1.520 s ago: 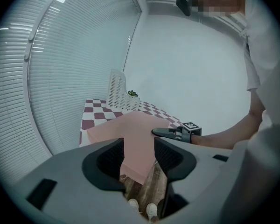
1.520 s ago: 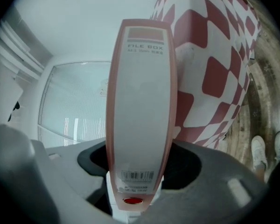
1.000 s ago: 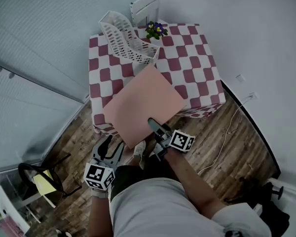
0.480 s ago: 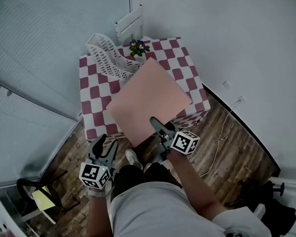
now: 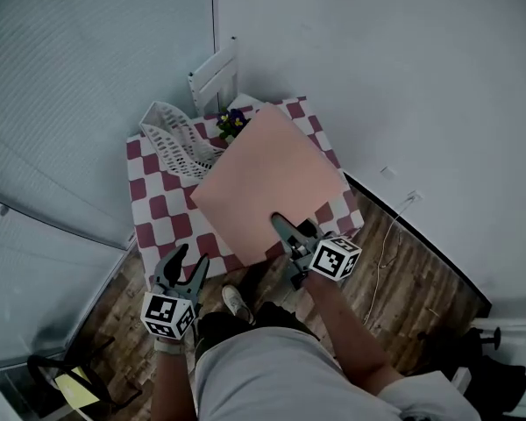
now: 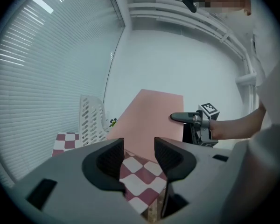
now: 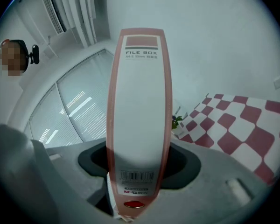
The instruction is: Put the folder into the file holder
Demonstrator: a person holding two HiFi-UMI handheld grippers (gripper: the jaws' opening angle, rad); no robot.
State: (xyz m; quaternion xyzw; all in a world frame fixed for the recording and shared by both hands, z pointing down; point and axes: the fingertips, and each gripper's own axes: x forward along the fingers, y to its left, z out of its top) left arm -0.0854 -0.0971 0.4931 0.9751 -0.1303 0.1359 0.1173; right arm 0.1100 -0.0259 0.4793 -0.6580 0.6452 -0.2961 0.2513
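Note:
A pink box folder (image 5: 270, 185) is lifted over the checkered table (image 5: 162, 222), tilted up. My right gripper (image 5: 285, 235) is shut on its near edge. In the right gripper view the folder's white spine (image 7: 138, 111) stands upright between the jaws. The white slotted file holder (image 5: 174, 137) stands at the table's far left corner, past the folder's far edge. My left gripper (image 5: 182, 266) hangs open and empty below the table's near edge, left of the folder. The left gripper view shows the folder (image 6: 151, 120), the file holder (image 6: 91, 120) and my right gripper (image 6: 184, 118).
A small potted plant with purple flowers (image 5: 231, 121) sits beside the file holder near the wall. A white radiator (image 5: 213, 75) hangs behind the table. A cable (image 5: 387, 244) runs over the wooden floor to the right. A chair (image 5: 61, 375) stands at the lower left.
The folder has risen and swung further over the table with my right gripper still shut on it. The view has shifted closer to the table. My left gripper stays open and low.

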